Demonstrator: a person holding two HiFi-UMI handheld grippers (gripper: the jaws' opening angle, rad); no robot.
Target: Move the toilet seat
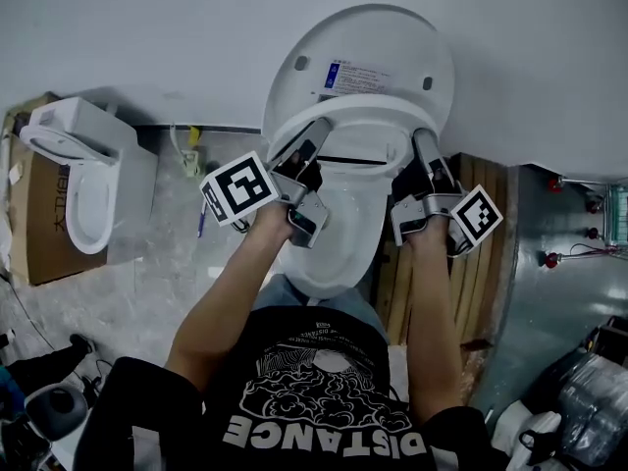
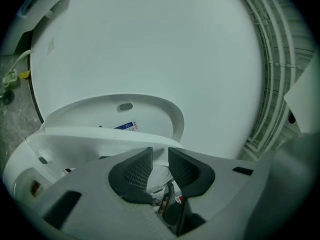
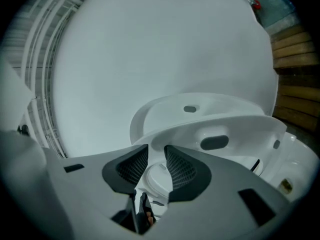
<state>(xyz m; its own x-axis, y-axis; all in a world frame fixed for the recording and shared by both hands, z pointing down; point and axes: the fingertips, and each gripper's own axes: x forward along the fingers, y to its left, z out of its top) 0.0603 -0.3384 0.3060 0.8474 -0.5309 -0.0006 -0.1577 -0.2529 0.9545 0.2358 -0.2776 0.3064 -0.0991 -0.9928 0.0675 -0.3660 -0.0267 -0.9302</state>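
A white toilet stands against the wall with its lid (image 1: 378,47) upright. The toilet seat (image 1: 358,116) is tilted up off the bowl (image 1: 339,253), with a dark gap under its front. My left gripper (image 1: 312,140) clamps the seat's left rim, and white seat edge (image 2: 100,136) fills the narrow gap between its pads (image 2: 137,171). My right gripper (image 1: 424,145) clamps the right rim. From there the raised seat's underside (image 3: 240,129) shows a grey bumper (image 3: 215,143), and the rim sits between the pads (image 3: 181,170).
A second toilet (image 1: 74,175) sits on a cardboard box (image 1: 44,253) at the left. A wooden pallet (image 1: 491,224) leans right of the bowl. A socket with cable (image 1: 191,155) is at the wall's foot. Red valves (image 1: 554,260) are far right.
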